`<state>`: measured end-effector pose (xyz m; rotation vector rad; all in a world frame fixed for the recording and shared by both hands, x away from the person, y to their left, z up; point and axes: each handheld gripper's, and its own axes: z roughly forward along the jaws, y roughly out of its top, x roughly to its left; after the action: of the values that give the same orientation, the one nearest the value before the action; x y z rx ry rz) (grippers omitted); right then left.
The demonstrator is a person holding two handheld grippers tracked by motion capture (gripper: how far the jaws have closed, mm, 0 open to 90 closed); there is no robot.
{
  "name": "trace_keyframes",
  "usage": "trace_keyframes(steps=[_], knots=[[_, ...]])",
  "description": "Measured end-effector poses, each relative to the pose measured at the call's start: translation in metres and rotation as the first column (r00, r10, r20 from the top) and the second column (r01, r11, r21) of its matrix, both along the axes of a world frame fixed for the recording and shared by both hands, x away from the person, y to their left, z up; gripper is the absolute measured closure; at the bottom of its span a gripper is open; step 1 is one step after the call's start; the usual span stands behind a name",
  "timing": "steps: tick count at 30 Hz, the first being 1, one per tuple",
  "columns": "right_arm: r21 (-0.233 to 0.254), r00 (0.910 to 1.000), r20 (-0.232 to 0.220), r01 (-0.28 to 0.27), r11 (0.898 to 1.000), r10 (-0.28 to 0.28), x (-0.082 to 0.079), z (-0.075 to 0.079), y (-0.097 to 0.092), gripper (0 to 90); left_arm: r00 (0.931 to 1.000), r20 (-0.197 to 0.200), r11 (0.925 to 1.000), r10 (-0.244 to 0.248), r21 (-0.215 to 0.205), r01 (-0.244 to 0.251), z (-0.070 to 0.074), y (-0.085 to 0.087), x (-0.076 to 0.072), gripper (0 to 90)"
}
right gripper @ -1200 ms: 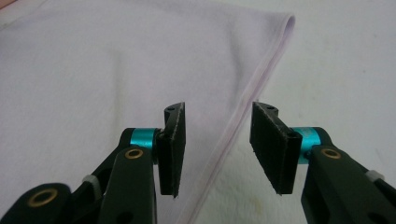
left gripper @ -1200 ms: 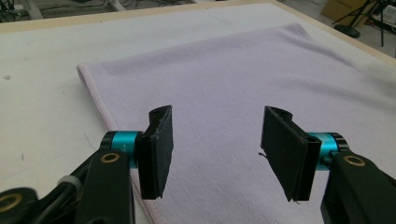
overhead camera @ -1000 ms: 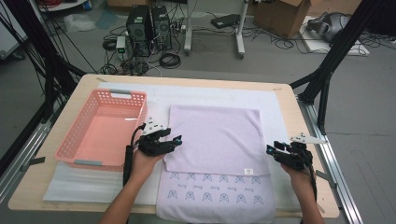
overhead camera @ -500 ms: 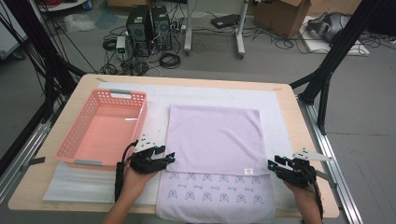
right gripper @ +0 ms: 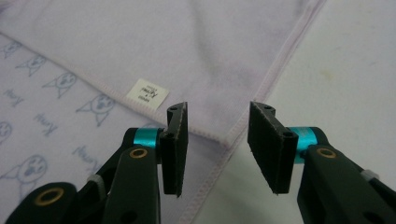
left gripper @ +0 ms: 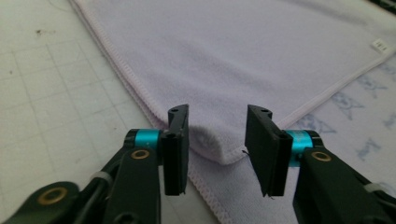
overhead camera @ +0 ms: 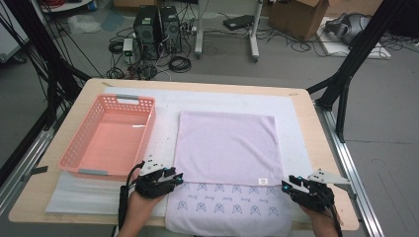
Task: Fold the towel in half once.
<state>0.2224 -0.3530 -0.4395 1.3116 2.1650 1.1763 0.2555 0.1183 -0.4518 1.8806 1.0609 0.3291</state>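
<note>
On the padded table [overhead camera: 237, 101], I have drawn both hands back to the folded lilac towel [overhead camera: 225, 148], the left gripper [left gripper: 217, 144] just narrowing around its near corner, the right gripper [right gripper: 218, 140] spread over the other, neither pinching yet.

Robotics lab: wooden tabletop [overhead camera: 316, 148] framed by black tripod struts [overhead camera: 346, 74], computer towers [overhead camera: 158, 24] and tangled cables [overhead camera: 178, 61] on grey floor, cardboard box [overhead camera: 296, 15] behind.
</note>
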Motion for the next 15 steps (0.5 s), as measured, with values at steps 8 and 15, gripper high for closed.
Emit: trace_keyframes(steps=[8,15], knots=[[-0.051,0.9998,-0.018,-0.004,0.999,0.003,0.0015,-0.0097,0.0069,84.2,0.9994,0.012,0.9983,0.033,0.047,-0.033,0.0003,-0.004,-0.0028,86.8],[-0.077,0.9998,0.015,-0.01,0.997,0.011,-0.0012,-0.006,0.0049,89.9,0.9989,0.019,0.9984,0.044,-0.036,-0.043,0.0037,0.0045,-0.0077,87.2]])
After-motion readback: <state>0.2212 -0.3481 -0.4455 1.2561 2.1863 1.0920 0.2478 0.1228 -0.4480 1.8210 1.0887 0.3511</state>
